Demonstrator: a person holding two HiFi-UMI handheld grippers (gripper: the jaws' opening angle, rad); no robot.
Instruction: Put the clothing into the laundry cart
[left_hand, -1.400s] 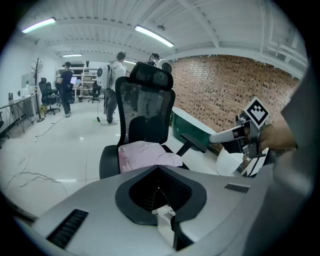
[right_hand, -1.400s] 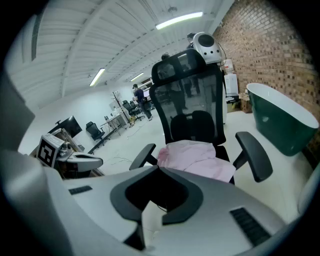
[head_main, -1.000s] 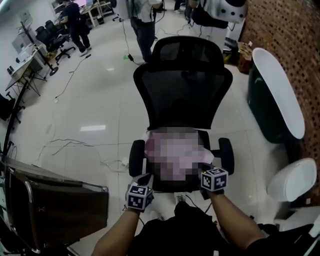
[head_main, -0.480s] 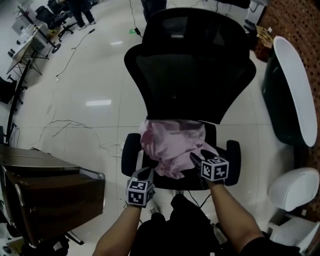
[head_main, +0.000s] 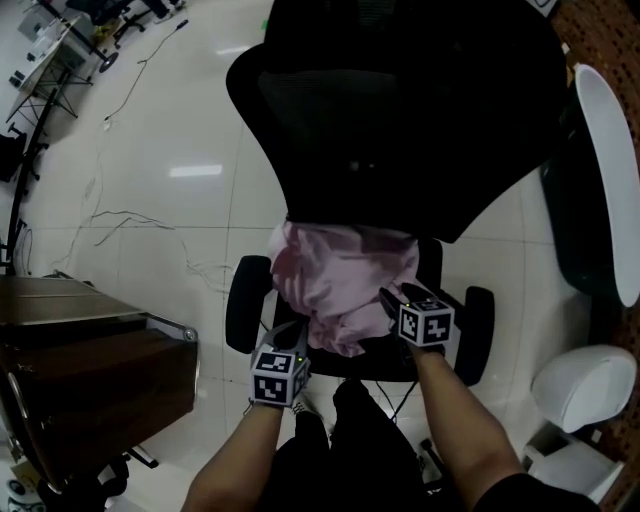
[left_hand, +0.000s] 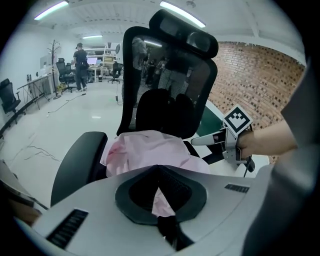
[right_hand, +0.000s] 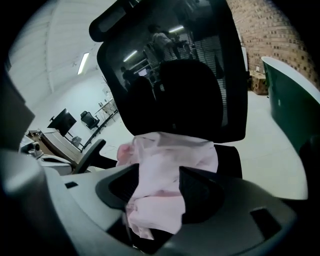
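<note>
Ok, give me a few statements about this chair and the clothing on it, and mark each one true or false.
1. The pink garment lies on the seat of the black office chair. True.
2. The tongs of the right gripper are shut with nothing between them. False: they stand apart, with pink cloth between them.
3. The garment is folded into a neat square. False: it lies crumpled in a heap.
4. A brick wall stands to the right of the chair. True.
</note>
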